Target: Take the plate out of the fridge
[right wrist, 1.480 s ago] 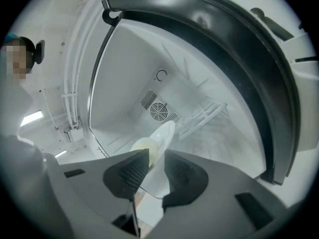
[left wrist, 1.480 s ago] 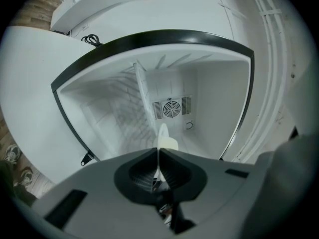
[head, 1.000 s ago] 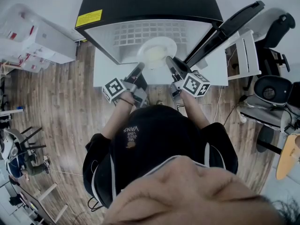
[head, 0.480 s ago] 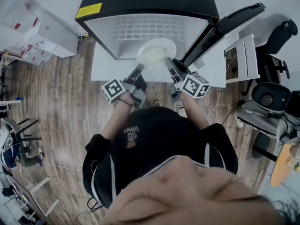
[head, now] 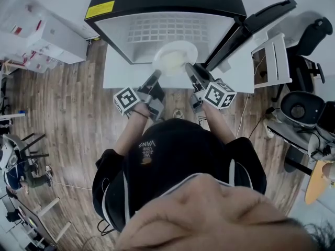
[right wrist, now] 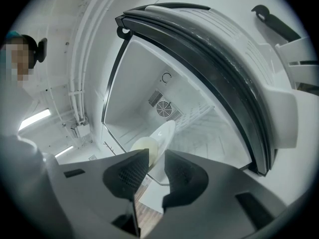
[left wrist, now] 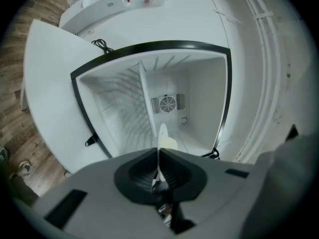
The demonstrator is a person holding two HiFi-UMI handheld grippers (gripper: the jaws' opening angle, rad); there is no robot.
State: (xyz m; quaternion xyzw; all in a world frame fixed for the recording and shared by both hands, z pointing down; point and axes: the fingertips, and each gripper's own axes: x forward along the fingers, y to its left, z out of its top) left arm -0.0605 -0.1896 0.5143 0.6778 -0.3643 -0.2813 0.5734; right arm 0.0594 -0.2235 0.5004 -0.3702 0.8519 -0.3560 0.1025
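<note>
The thin, glossy white plate (head: 184, 47) sits at the mouth of the black, white-lined fridge (head: 157, 1), carrying a pale rounded lump (head: 171, 61). The left tongs (left wrist: 158, 152) pinch its rim. The right tongs (right wrist: 156, 153) stand spread around the opposite rim, not visibly pressing. On one narrow pinch, the smooth plate could tilt and shed the lump.
</note>
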